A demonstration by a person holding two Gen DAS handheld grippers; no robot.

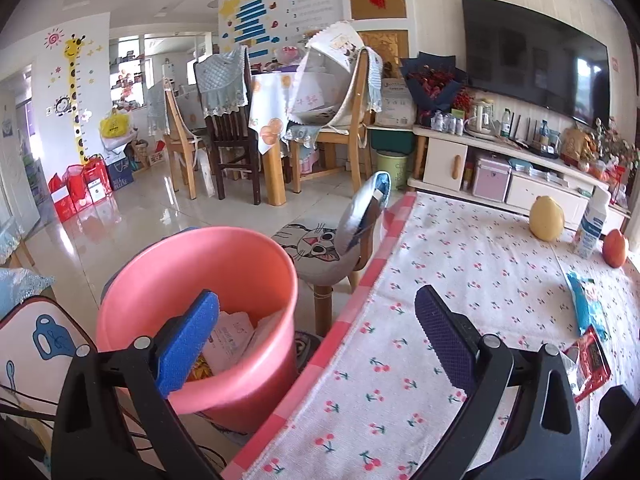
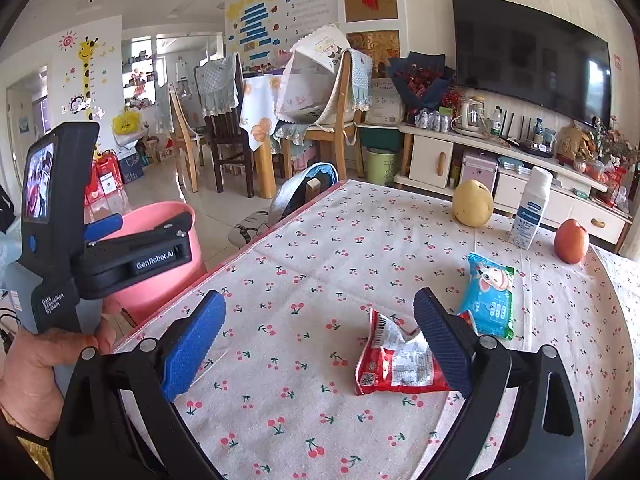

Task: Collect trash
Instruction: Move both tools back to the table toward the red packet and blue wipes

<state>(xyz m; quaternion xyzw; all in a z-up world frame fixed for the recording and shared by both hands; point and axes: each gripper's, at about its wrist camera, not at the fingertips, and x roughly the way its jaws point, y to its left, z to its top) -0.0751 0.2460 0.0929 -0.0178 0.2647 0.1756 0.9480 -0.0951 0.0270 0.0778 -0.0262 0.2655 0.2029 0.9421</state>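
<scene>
A pink bin (image 1: 192,280) stands on the floor beside the table's left edge, with papers and wrappers (image 1: 236,336) inside. My left gripper (image 1: 316,344) hangs open over the table edge, its left finger above the bin's mouth. In the right wrist view a crumpled red snack wrapper (image 2: 396,364) lies on the cherry-print tablecloth (image 2: 320,264), and a blue wet-wipe pack (image 2: 488,296) lies just beyond it. My right gripper (image 2: 320,344) is open above the table; its right finger touches or overlaps the red wrapper's right side. The left gripper body (image 2: 132,252) shows at left, held by a hand (image 2: 36,368).
A yellow pear (image 2: 472,204), a white bottle (image 2: 530,212) and a red apple (image 2: 572,242) stand at the table's far side. A cat-print stool (image 1: 316,252) sits by the table's far-left corner. Dining chairs, a TV cabinet and a green bin (image 1: 392,168) lie beyond.
</scene>
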